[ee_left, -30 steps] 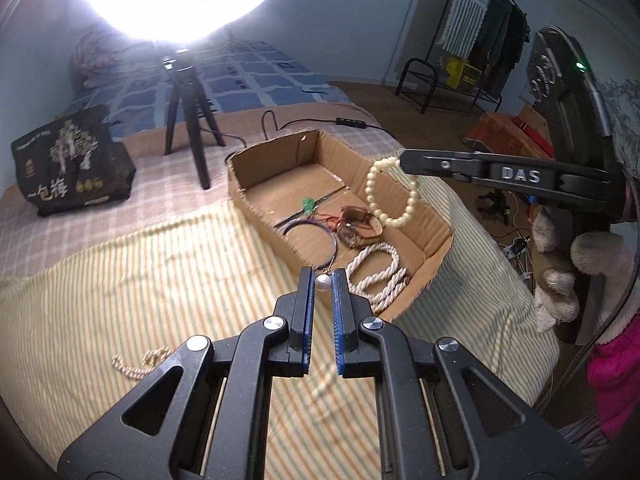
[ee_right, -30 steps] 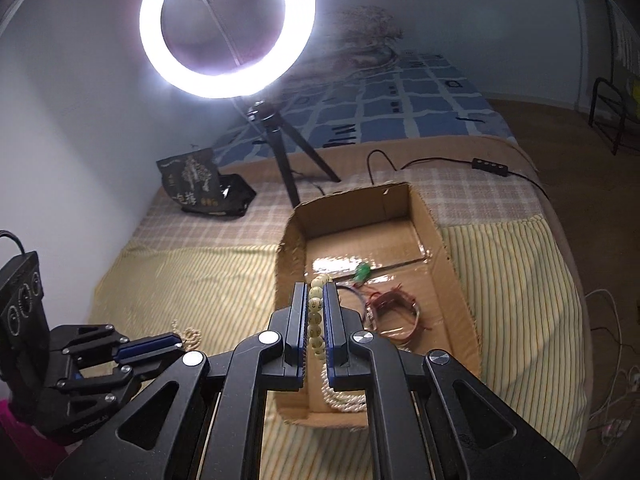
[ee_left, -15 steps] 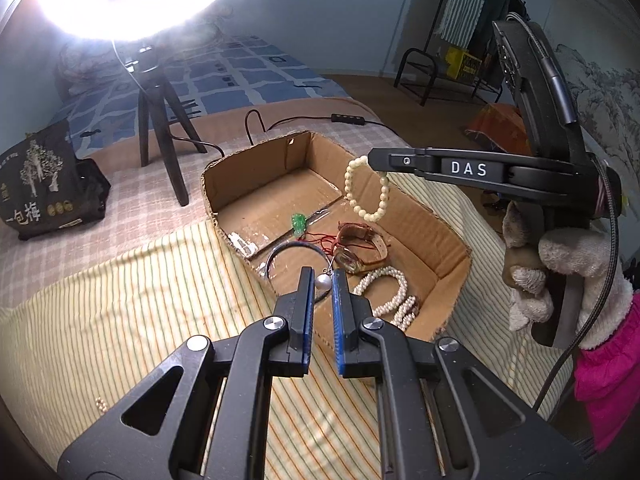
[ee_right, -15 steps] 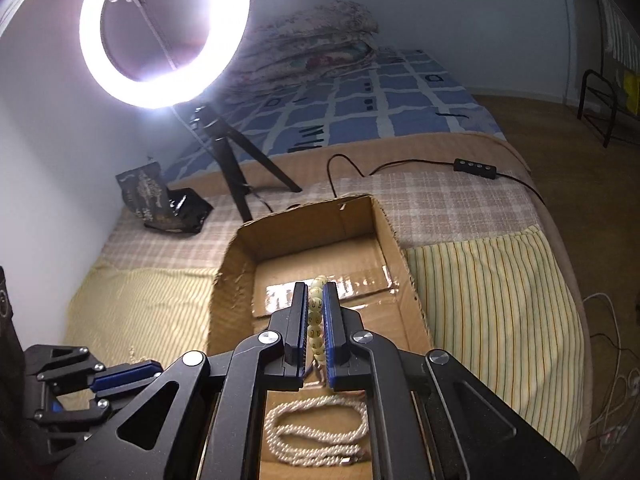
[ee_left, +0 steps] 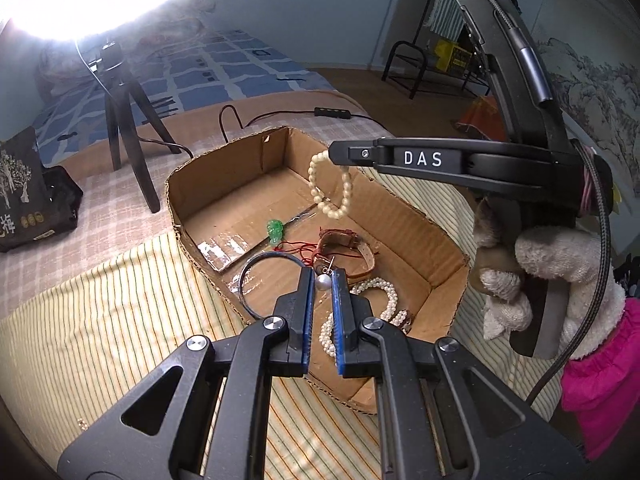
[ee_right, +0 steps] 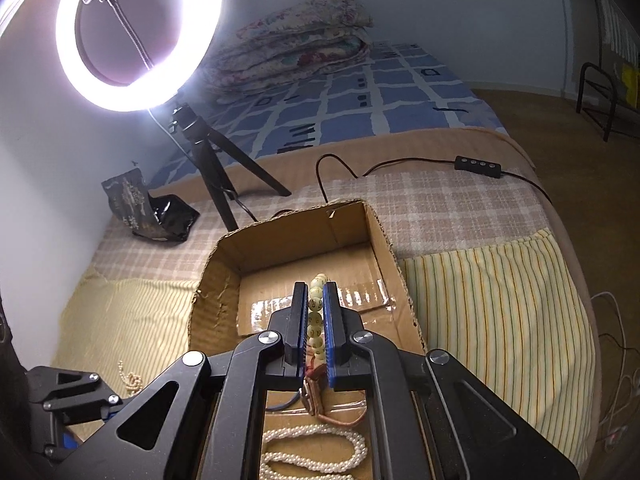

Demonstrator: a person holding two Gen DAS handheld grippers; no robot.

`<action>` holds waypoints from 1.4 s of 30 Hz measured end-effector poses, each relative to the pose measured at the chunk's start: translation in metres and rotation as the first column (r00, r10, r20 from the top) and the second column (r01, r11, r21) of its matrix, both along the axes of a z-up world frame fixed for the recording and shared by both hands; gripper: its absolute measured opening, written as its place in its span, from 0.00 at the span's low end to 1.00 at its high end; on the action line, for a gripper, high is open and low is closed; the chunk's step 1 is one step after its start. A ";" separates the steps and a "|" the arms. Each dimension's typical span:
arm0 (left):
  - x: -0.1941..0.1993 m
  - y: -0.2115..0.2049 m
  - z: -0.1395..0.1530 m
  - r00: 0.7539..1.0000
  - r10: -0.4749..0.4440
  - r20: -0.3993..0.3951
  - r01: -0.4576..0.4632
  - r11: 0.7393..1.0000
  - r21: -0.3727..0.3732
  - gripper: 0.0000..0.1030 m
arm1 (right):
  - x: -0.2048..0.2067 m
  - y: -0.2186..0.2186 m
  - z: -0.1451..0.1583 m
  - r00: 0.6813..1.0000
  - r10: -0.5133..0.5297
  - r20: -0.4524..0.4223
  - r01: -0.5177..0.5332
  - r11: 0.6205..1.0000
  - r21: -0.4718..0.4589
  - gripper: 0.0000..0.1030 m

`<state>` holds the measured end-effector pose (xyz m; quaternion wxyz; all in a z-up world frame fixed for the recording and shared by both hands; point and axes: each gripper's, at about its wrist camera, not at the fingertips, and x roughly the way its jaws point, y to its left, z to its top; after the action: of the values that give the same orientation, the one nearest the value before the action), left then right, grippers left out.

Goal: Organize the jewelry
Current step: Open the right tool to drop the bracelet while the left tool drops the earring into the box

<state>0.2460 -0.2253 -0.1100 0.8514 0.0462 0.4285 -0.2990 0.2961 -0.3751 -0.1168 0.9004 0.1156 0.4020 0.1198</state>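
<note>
Jewelry mostly lies boxed: below our left tool (ee_left: pixel 323 282), clamped on a pearl earring (ee_left: pixel 323 281), and right tool (ee_left: pixel 334 151), gripping a bead bracelet (ee_left: pixel 331 188), the cardboard box (ee_left: pixel 408 216) holds several pieces; one pearl strand (ee_right: pixel 130 380) waits on the bed.

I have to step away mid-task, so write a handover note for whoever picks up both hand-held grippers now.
Left hand-held gripper: shut on a pearl stud earring, above the near part of the cardboard box.
Right hand-held gripper: shut on a cream bead bracelet, which hangs over the box.
Already in the box: pearl necklace, dark bangle, green pendant on red cord, brown strap.
Left to do: release both pieces into the box; fetch the small bead piece from the striped cloth.
</note>
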 end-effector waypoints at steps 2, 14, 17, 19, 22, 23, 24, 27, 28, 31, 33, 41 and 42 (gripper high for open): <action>0.000 0.000 0.000 1.000 0.003 0.003 -0.003 1.000 0.003 0.06 | 0.000 -0.001 0.001 1.000 -0.004 0.006 0.004 1.000 0.007 0.06; -0.005 -0.001 0.002 1.000 0.021 0.023 -0.023 0.998 0.053 0.70 | -0.009 -0.004 0.012 0.998 -0.052 0.039 0.053 0.998 -0.041 0.67; -0.005 0.000 0.000 1.000 0.025 0.014 -0.025 0.998 0.061 0.70 | -0.010 -0.003 0.012 0.998 -0.054 0.033 0.056 0.998 -0.039 0.70; -0.006 0.001 0.000 1.000 0.026 0.016 -0.027 0.998 0.065 0.70 | -0.011 -0.002 0.012 0.998 -0.056 0.028 0.057 0.997 -0.044 0.70; -0.010 0.005 0.005 0.999 0.029 0.024 -0.030 0.998 0.062 0.70 | -0.013 -0.002 0.013 0.998 -0.063 0.022 0.064 0.997 -0.048 0.70; -0.011 0.006 0.006 0.999 0.030 0.027 -0.032 0.998 0.060 0.70 | -0.013 -0.002 0.013 0.998 -0.066 0.020 0.067 0.997 -0.048 0.70; -0.012 0.007 0.009 0.999 0.033 0.031 -0.034 0.998 0.057 0.70 | -0.014 -0.002 0.014 0.997 -0.068 0.020 0.069 0.996 -0.047 0.70; -0.015 0.012 0.013 0.998 0.043 0.040 -0.045 0.997 0.057 0.70 | -0.019 -0.001 0.018 0.997 -0.077 0.021 0.078 0.996 -0.049 0.70; -0.016 0.013 0.014 0.998 0.046 0.044 -0.048 0.997 0.057 0.70 | -0.020 0.000 0.019 0.997 -0.079 0.021 0.079 0.996 -0.050 0.70; -0.021 0.019 0.018 0.998 0.049 0.051 -0.052 0.997 0.059 0.70 | -0.024 0.004 0.023 0.997 -0.076 0.020 0.077 0.995 -0.057 0.70; -0.024 0.023 0.021 0.997 0.051 0.058 -0.054 0.997 0.063 0.70 | -0.027 0.007 0.026 0.997 -0.073 0.022 0.074 0.995 -0.067 0.70; -0.042 0.054 0.040 0.992 0.079 0.096 -0.084 0.995 0.052 0.70 | -0.049 0.018 0.051 0.996 -0.076 0.054 0.081 0.993 -0.091 0.70; -0.044 0.060 0.044 0.991 0.089 0.097 -0.094 0.995 0.044 0.70 | -0.052 0.019 0.054 0.995 -0.080 0.060 0.085 0.992 -0.091 0.70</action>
<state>0.2021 -0.1648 -0.0665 0.8822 0.0613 0.3964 -0.2465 0.2436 -0.3566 -0.0626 0.9199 0.0866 0.3766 0.0669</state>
